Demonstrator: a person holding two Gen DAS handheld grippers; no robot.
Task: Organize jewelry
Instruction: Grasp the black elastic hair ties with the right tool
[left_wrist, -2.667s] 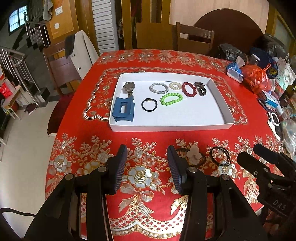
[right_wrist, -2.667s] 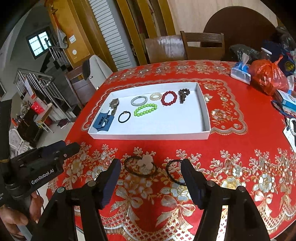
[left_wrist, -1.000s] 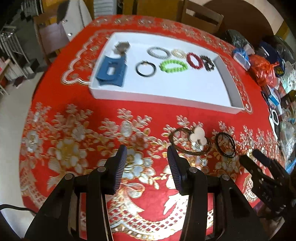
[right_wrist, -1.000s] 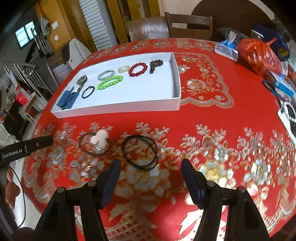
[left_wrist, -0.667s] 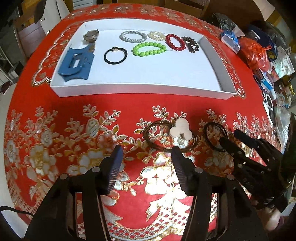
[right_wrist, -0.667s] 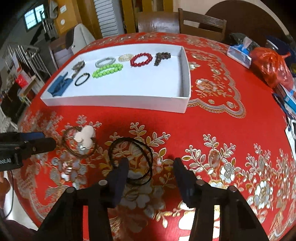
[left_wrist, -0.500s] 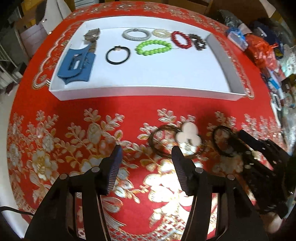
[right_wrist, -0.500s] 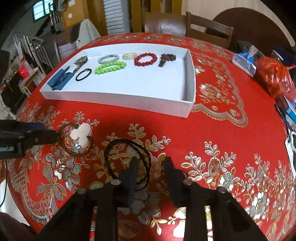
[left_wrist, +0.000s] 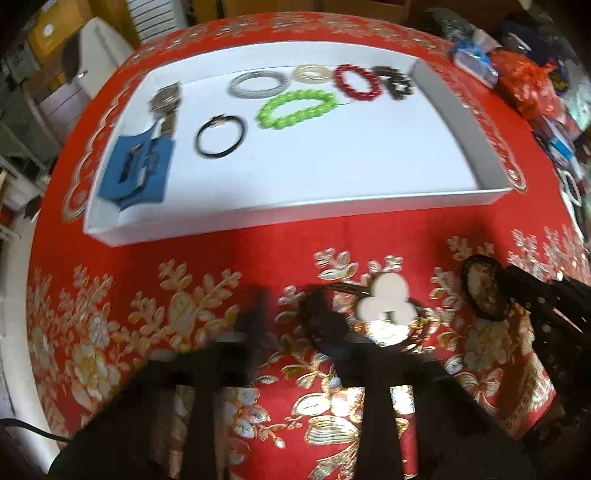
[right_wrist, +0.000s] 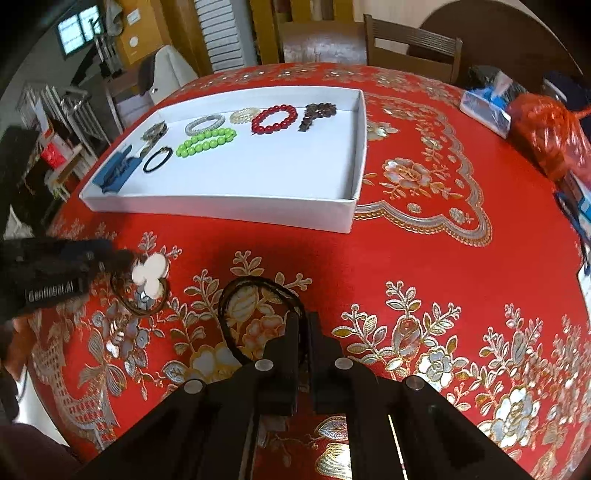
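Note:
A white tray (left_wrist: 461, 129) (right_wrist: 354, 158) holds a blue hair clip (left_wrist: 138, 168), a watch, a black hair tie (left_wrist: 219, 136), and green (left_wrist: 297, 109), red and other bracelets. On the red cloth lie a brown hair tie with a white flower (left_wrist: 386, 301) (right_wrist: 149, 275) and a black hair-tie loop (right_wrist: 258, 317) (left_wrist: 485, 295). My right gripper (right_wrist: 303, 326) is shut on the near edge of the black loop. My left gripper (left_wrist: 291, 314) is open, blurred, its right finger at the flower tie's left rim.
A blue tissue pack (right_wrist: 485, 107) and an orange bag (right_wrist: 546, 129) sit at the table's far right with other clutter. Wooden chairs (right_wrist: 410, 48) stand behind the table. The table's front edge runs just below the grippers.
My right gripper has closed on the black loop. My left gripper has moved forward and right toward the flower tie; both views have come lower and closer to the cloth.

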